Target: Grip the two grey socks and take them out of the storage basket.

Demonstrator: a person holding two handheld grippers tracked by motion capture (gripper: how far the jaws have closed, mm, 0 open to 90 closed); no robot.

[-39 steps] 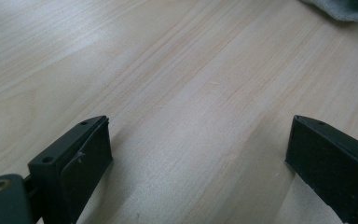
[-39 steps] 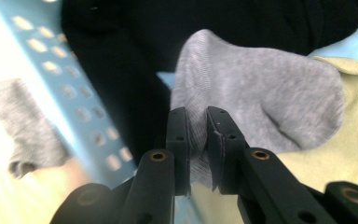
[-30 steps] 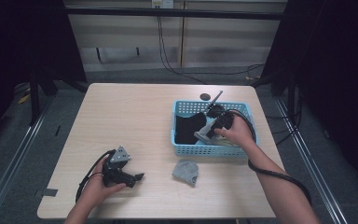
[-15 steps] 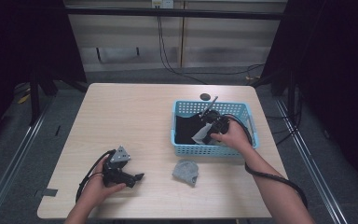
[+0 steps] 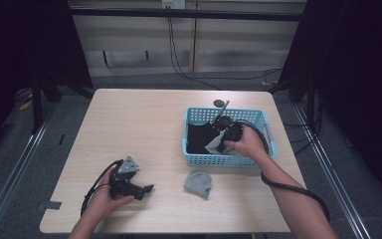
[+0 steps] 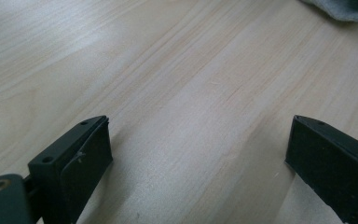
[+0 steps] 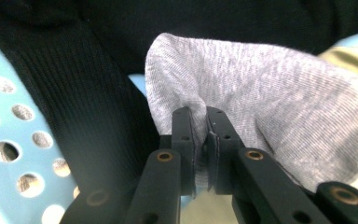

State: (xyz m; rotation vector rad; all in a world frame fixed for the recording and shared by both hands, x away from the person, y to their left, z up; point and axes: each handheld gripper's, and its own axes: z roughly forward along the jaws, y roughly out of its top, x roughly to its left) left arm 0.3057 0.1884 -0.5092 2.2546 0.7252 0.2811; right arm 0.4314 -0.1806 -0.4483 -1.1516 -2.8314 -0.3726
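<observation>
1. Right tool [image 7: 199,140] is clenched on a fold of the grey sock [image 7: 261,102], inside the blue basket [image 5: 229,160] at the table's right side.
2. The sock looks soft, light and limp; it will likely drape, so a pinch on a bunched fold suits it.
3. The basket also holds black fabric [image 7: 88,93] beside the sock.
4. Left tool [image 5: 129,181] rests on the table [image 5: 129,124], jaws apart, empty.
5. A second grey sock [image 5: 197,182] lies on the table in front of the basket.
</observation>
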